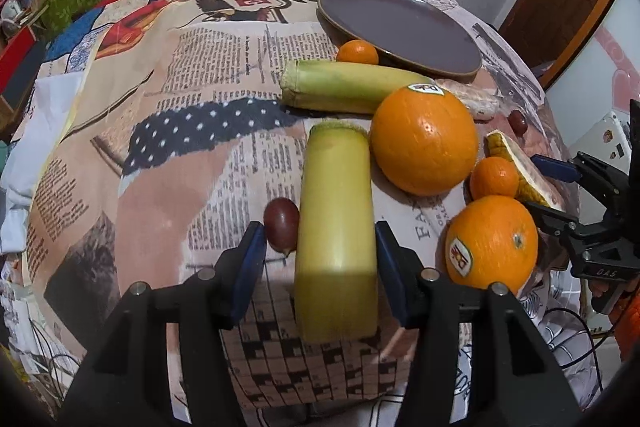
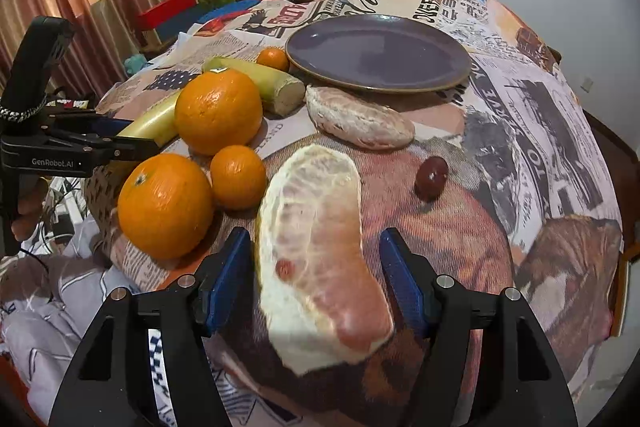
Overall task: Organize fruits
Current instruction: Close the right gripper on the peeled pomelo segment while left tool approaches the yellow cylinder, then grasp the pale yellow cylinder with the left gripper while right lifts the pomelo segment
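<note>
Left gripper (image 1: pixel 320 267), left wrist view: fingers spread on either side of a pale green sugarcane piece (image 1: pixel 336 227) that lies on the bench (image 1: pixel 192 131) under a newsprint-pattern cloth; the right finger (image 1: pixel 390 267) sits at the cane's edge, the left finger (image 1: pixel 250 267) stands apart from it, with a dark grape (image 1: pixel 281 223) between that finger and the cane. At 12 o'clock from this cane lies a second sugarcane piece (image 1: pixel 348 87), crosswise; beyond it a small tangerine (image 1: pixel 357 52) touches the rim of an empty purple plate (image 1: pixel 400 31). At 2 o'clock from the first cane sits a large orange (image 1: pixel 424 139) with a sticker; at 3 o'clock a second orange (image 1: pixel 492 241), and between these two a second tangerine (image 1: pixel 494 177). Right gripper (image 2: pixel 316 275), right wrist view: fingers spread around a peeled pomelo segment (image 2: pixel 316 247); whether either pad touches it cannot be told. At 12 o'clock from it lies a second pomelo segment (image 2: pixel 360 123), just before the plate; at 2 o'clock a second grape (image 2: pixel 431 178) lies alone.
</note>
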Action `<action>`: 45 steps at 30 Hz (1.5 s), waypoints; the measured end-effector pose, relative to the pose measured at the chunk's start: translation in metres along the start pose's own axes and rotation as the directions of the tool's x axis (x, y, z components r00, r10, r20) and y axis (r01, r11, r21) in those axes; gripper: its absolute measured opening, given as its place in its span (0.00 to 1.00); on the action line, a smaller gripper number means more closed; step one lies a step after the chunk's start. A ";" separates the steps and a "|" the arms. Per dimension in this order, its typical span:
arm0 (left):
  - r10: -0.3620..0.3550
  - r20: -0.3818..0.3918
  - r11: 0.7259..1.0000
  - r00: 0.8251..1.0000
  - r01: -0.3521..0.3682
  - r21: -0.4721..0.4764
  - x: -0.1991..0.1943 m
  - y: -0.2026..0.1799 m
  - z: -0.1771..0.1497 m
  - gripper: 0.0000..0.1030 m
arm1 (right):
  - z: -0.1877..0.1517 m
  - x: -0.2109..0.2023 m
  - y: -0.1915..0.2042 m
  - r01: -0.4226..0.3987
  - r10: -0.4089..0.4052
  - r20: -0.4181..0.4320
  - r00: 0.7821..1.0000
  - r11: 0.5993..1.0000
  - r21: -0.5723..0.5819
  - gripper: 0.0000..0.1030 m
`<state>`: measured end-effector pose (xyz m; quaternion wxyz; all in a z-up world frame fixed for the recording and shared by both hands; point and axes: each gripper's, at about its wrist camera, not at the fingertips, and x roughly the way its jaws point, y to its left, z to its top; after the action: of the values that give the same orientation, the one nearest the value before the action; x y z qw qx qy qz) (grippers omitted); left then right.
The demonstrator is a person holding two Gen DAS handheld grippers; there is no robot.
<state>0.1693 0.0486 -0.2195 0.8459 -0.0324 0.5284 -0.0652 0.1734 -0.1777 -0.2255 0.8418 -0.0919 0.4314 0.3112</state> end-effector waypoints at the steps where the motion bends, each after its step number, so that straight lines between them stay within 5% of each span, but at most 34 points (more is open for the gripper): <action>1: -0.002 -0.003 1.000 1.000 0.002 0.002 0.000 0.000 0.001 0.53 | -0.001 0.000 0.001 0.002 -0.002 0.002 1.000 1.000 -0.001 0.63; 11: 0.003 -0.038 1.000 0.999 -0.003 -0.012 -0.011 0.001 -0.012 0.54 | -0.004 -0.002 -0.002 -0.011 0.011 0.026 1.000 1.000 0.003 0.63; 17: -0.059 -0.057 0.998 0.997 0.059 -0.011 -0.011 -0.012 -0.016 0.54 | -0.006 -0.001 0.002 -0.002 0.002 0.042 0.999 1.000 -0.010 0.63; 21: -0.075 -0.059 0.997 0.995 0.077 0.030 -0.006 -0.029 -0.014 0.53 | -0.007 -0.002 0.001 0.013 -0.013 0.056 0.998 1.000 0.005 0.54; 41: 0.023 0.031 0.999 0.999 -0.024 0.035 0.017 -0.029 0.012 0.52 | -0.001 0.005 0.002 -0.001 0.001 0.059 0.998 1.000 0.010 0.49; 45: 0.062 0.056 0.997 0.997 -0.064 0.037 0.013 -0.031 0.008 0.42 | -0.001 0.004 0.003 0.008 -0.009 0.069 0.998 1.000 0.016 0.48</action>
<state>0.1803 0.0162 -0.2238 0.8621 -0.0014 0.5045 -0.0479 0.1721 -0.1739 -0.2287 0.8581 -0.0766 0.4042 0.3072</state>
